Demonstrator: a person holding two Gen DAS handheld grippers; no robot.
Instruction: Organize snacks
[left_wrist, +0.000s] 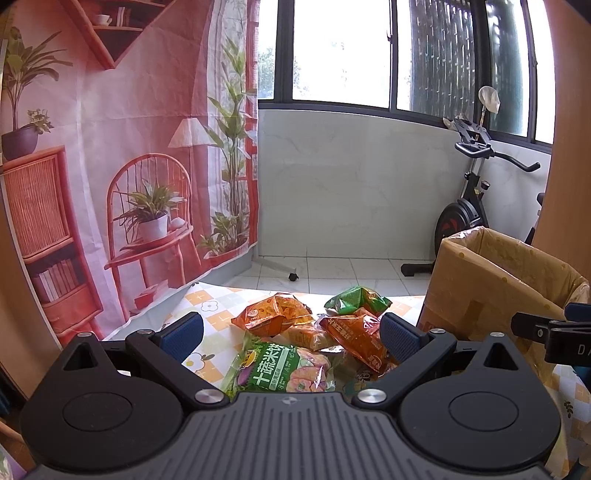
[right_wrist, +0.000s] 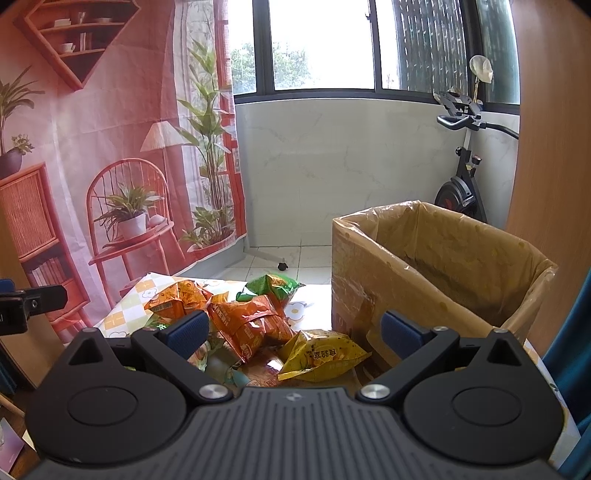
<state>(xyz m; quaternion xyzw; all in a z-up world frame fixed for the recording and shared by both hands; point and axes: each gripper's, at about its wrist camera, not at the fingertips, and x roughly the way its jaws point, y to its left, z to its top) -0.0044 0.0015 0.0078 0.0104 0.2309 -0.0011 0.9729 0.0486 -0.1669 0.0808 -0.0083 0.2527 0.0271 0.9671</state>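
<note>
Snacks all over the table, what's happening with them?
A person is holding two grippers, and both are open and empty right now. The left gripper hangs over a pile of snack packets, with a green packet nearest to it. The right gripper is above a yellow packet, next to a cardboard box lined with plastic. No snacks can be seen in the box so far.

I've got the snack packets (right_wrist: 255, 325) heaped on the table (right_wrist: 122, 314), the open cardboard box (right_wrist: 436, 269) just right of them, exercise bike (right_wrist: 461, 177) behind the box, backdrop (right_wrist: 110, 147) left.
</note>
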